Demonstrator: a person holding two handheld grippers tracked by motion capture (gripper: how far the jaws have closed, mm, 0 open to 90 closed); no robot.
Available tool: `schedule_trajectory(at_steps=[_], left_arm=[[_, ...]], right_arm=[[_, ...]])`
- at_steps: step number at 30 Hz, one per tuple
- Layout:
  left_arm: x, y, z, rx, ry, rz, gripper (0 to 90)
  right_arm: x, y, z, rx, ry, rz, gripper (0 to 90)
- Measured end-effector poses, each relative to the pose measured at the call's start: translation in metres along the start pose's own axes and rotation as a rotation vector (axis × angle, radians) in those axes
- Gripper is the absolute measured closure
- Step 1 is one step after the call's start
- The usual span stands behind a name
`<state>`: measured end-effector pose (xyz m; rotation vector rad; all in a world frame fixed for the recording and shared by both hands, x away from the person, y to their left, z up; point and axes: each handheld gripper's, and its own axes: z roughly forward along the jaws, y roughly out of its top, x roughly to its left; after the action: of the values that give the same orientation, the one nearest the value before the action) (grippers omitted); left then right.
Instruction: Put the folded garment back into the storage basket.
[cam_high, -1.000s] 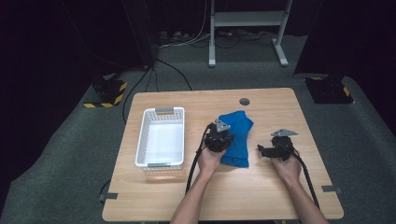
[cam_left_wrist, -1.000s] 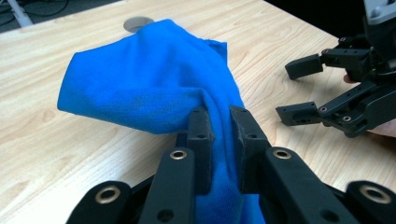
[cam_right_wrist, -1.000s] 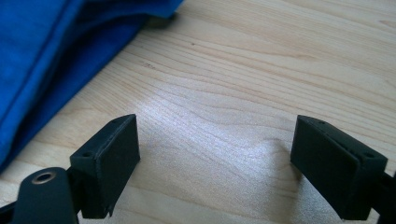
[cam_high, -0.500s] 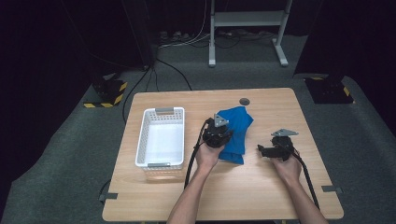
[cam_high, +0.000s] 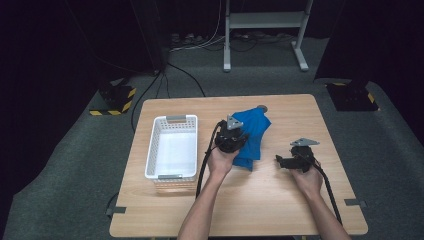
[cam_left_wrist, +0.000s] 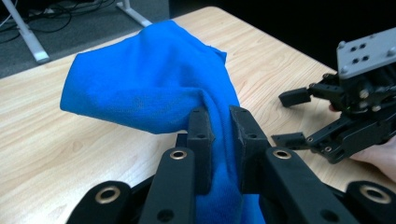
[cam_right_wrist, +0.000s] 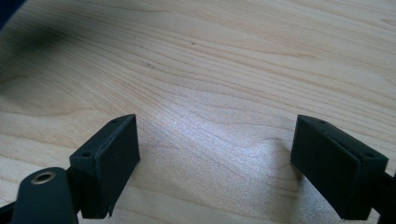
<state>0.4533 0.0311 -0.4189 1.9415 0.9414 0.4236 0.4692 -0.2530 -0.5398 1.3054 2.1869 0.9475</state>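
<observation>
So left tongs (cam_left_wrist: 219, 135) are clamped on a pinched fold of the blue cloth (cam_left_wrist: 149, 84); in the left gripper view both black jaws squeeze the fabric between them, and the rest of the cloth drapes forward in a bunched hump. From the high view the left tongs (cam_high: 231, 136) sit over the near-left part of the cloth (cam_high: 252, 131), which lies right of centre on the bench (cam_high: 280, 210), part of it raised at the grip and the far part seemingly resting on the wood.

Right tongs (cam_right_wrist: 215, 154) stand wide apart with nothing between them, only bare wood under the jaws. High view puts the right tongs (cam_high: 286, 161) just right of the cloth, apart from it, pointing toward it, low over the bench.

White basket (cam_high: 172, 145) sits at the left side of the bench, holding nothing, near the cloth but not touching it.

Progress, as a judgement: grasp is made, lift looks barely begun. Whether the cloth is meant for folding or for the basket can't be settled from this; either way nothing is folded and nothing is in the basket. Left to do: get the cloth clear of the wood, probably bring in the right tongs on a second edge, then place or fold.
</observation>
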Motion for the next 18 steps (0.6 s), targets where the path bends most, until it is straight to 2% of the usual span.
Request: schedule_trajectory(at_steps=[7,18], left_arm=[[0.005,0.007,-0.010,-0.016,-0.001,-0.008,79.9],[0.024,0.008,-0.029,-0.030,0.023,-0.036,80.0]], right_arm=[[0.000,0.000,0.000,0.000,0.000,0.000,15.0],[0.000,0.000,0.000,0.000,0.000,0.001,15.0]])
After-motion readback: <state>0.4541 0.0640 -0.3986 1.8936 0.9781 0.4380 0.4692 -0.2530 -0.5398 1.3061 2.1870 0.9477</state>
